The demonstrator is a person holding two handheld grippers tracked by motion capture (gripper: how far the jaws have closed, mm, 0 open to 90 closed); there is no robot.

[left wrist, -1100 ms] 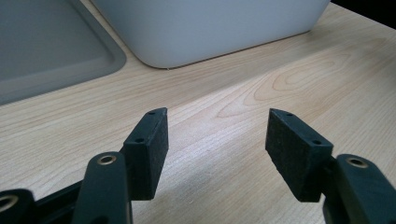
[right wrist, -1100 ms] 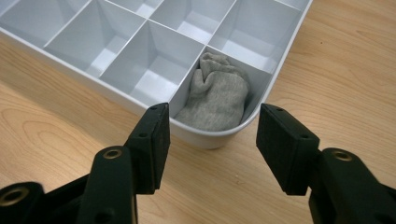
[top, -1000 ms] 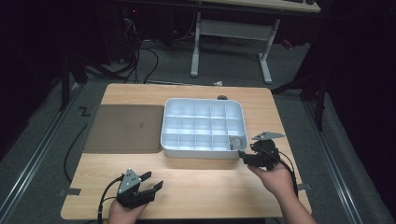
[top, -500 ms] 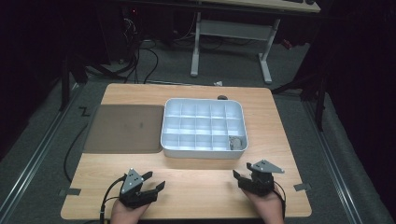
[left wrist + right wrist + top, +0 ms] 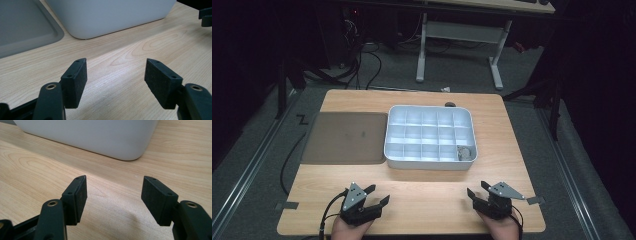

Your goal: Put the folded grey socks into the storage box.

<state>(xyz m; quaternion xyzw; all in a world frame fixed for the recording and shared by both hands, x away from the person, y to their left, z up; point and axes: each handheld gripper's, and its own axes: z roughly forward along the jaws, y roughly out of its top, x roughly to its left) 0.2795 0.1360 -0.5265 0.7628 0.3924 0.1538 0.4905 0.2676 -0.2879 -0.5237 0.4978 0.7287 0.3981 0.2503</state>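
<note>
The wooden table is the largest thing here, a pale rectangular top with a flowing light grain that shows clearly in both gripper views. On its left half lies a flat grey-brown mat, rectangular with rounded corners and a raised lip, dull and smooth. Just beside the mat, right of it and about at the table's middle, stands the compartment tray, a white-grey plastic box with rounded corners, smooth outer walls and thin dividers forming a grid of 5 columns by 3 rows. Its front right compartment holds a small greyish object, too small to make out further. The left gripper rests near the table's front edge on the left, held in a hand, with black angular arms and a grey three-cornered plate on top; its jaws have just been opening and now stand spread wide, with bare wood between the flat, matte black pads. The right gripper sits near the front edge on the right, well apart from the tray, built alike; its jaws have also just been opening and stand wide with nothing between them.
</note>
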